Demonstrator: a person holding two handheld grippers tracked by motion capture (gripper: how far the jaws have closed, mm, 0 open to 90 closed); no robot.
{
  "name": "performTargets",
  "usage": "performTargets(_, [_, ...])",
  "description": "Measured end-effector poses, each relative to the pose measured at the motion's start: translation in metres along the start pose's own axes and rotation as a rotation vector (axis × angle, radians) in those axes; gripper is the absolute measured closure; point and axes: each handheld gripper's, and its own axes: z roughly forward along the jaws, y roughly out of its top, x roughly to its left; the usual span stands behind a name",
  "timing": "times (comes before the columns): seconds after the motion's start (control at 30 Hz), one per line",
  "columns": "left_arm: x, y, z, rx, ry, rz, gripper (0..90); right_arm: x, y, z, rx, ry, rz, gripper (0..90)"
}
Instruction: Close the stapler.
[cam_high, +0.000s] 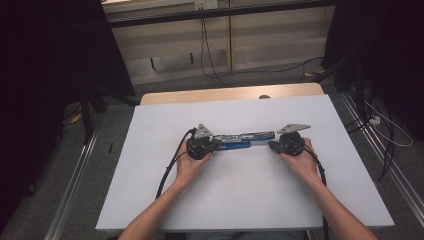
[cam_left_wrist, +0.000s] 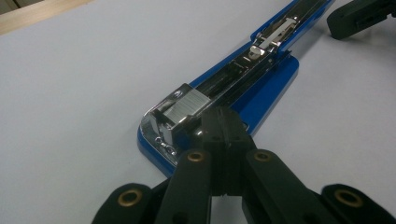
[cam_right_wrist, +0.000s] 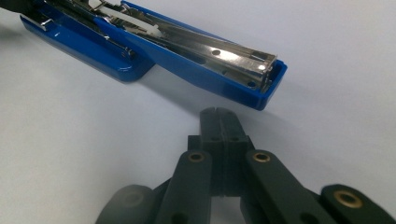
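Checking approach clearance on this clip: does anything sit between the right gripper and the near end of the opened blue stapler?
Nothing visible does. The right gripper, jaws shut, points at the stapler's flipped-open blue end with only a bare strip of white table between them. The left gripper, also shut, is at the stapler's opposite end.

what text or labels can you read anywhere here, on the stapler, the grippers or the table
None: no word, number or brand can be read in any view.
Blue stapler, opened flat: bare metal and plastic, no print visible.
Left gripper and right gripper: plain black jaws, no marking.
White table top: blank.
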Motion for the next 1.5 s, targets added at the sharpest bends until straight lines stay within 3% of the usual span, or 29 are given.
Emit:
performTargets(0.33, [0.0001,-0.0007,0.0003,-0.008,-0.011,-0.024,90.0,0.0012,0.0007,0.0013,-0.003,-0.019,-0.003,90.0])
performTargets(0.73, [0.0006,-0.0010,-0.0003,-0.006,-0.006,-0.018,90.0,0.0015,0.0014,0.0023,-0.007,-0.044,0.002,90.0])
performTargets(1.5, [-0.0002,-0.0013,0.0001,-0.010,-0.004,-0.019,90.0,0.0003,0.0019,0.0021,-0.021,-0.044,0.011,90.0])
